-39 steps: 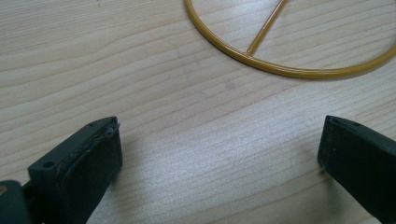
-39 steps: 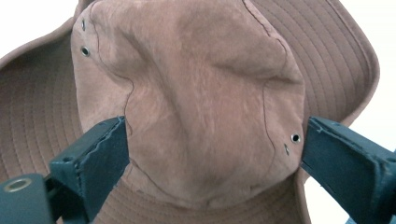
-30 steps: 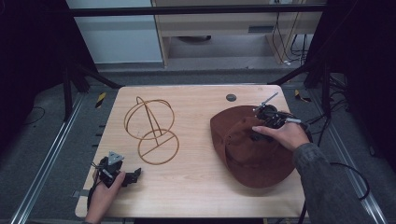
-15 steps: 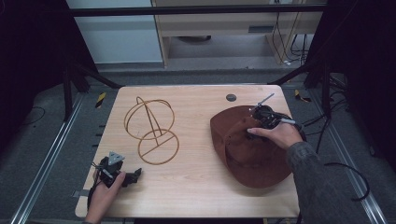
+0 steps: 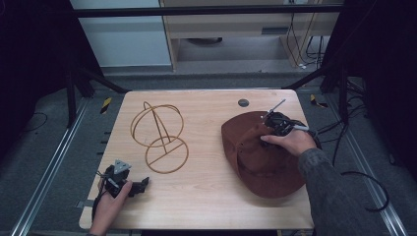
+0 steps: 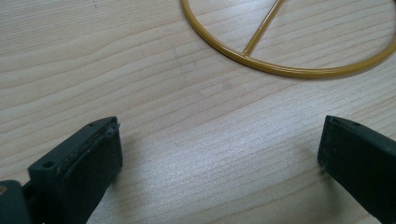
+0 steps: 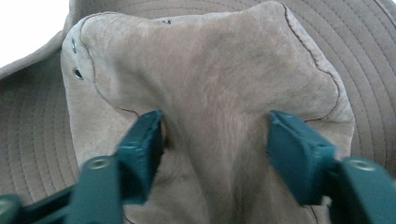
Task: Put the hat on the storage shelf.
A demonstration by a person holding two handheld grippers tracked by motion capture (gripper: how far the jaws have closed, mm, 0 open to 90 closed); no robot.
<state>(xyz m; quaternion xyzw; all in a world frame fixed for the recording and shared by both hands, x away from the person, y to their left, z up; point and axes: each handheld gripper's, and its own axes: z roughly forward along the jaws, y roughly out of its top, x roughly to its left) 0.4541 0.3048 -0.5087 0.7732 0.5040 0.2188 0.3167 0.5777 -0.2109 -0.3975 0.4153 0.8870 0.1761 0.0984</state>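
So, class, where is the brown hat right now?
In the high view the brown hat lies on the table's right side, right of the wire stand, its crown pinched between the right gripper's fingers.

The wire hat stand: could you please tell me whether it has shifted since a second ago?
No. The wire hat stand sits in the same spot in the high view, equally far left of the dark round disc set in the table.

A wooden table [image 5: 206,191] carries a wire stand [image 5: 160,140] and brown hat [image 5: 263,162].
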